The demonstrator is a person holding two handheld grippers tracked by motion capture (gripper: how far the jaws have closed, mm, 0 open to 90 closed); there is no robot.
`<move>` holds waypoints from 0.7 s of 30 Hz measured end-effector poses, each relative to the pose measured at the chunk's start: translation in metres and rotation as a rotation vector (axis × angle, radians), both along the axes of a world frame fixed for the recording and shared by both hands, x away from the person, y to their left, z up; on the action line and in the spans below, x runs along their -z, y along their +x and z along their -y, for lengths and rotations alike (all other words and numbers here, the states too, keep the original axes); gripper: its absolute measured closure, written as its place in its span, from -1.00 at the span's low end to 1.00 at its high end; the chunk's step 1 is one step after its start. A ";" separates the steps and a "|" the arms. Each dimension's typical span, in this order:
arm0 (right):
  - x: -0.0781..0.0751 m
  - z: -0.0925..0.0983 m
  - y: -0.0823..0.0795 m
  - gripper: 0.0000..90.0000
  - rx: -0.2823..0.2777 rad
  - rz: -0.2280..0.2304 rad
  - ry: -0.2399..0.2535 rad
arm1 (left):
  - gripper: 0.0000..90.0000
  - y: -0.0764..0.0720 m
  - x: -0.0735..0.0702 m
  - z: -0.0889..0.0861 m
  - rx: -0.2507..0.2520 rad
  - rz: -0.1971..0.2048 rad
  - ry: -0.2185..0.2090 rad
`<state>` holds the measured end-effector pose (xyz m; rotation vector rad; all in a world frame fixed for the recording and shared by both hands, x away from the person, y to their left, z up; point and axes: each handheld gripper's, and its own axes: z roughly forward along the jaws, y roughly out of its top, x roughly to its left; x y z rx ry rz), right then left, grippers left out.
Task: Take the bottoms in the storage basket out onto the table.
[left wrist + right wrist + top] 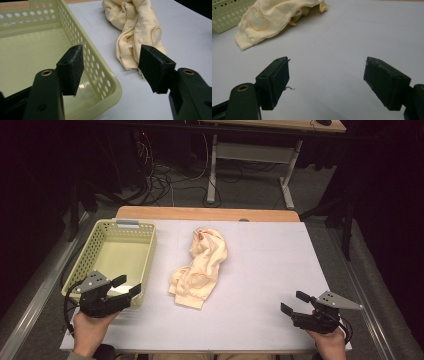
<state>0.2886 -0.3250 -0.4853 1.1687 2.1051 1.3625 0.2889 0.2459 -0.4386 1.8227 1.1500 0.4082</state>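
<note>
A crumpled pale-yellow garment [200,267] lies in the middle of the white table cover [270,265], with a heart patch on it [258,18] and small buttons [137,32]. A light-green perforated basket [122,252] stands at the left, nothing inside it. My left gripper [126,286] hovers over the basket's near right corner [110,85], jaws open, nothing between them. My right gripper [296,302] rests near the table's front right, open over bare cover, well apart from the garment.
The wooden table edge [205,213] runs along the far side. Beyond it stand a desk frame [250,155] and a tangle of floor cables [165,180]. Metal rails [37,285] flank the table on both sides.
</note>
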 end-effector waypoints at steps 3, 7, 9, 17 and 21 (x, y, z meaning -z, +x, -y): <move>0.000 0.000 0.000 -0.54 -0.001 0.001 -0.001 | -0.20 -0.002 0.001 0.000 -0.001 0.006 0.003; 0.000 0.000 0.000 -0.54 0.002 -0.001 0.001 | -0.22 -0.005 0.002 -0.002 -0.005 0.015 0.001; 0.000 0.000 0.000 -0.54 0.003 -0.001 -0.001 | -0.22 -0.006 0.004 -0.003 -0.010 0.017 0.000; 0.000 -0.001 0.000 -0.54 0.005 -0.002 -0.001 | -0.22 -0.011 0.007 -0.006 -0.012 0.019 0.004; 0.000 -0.001 -0.001 -0.54 0.009 -0.003 0.004 | -0.22 -0.013 0.010 -0.006 -0.014 0.025 0.012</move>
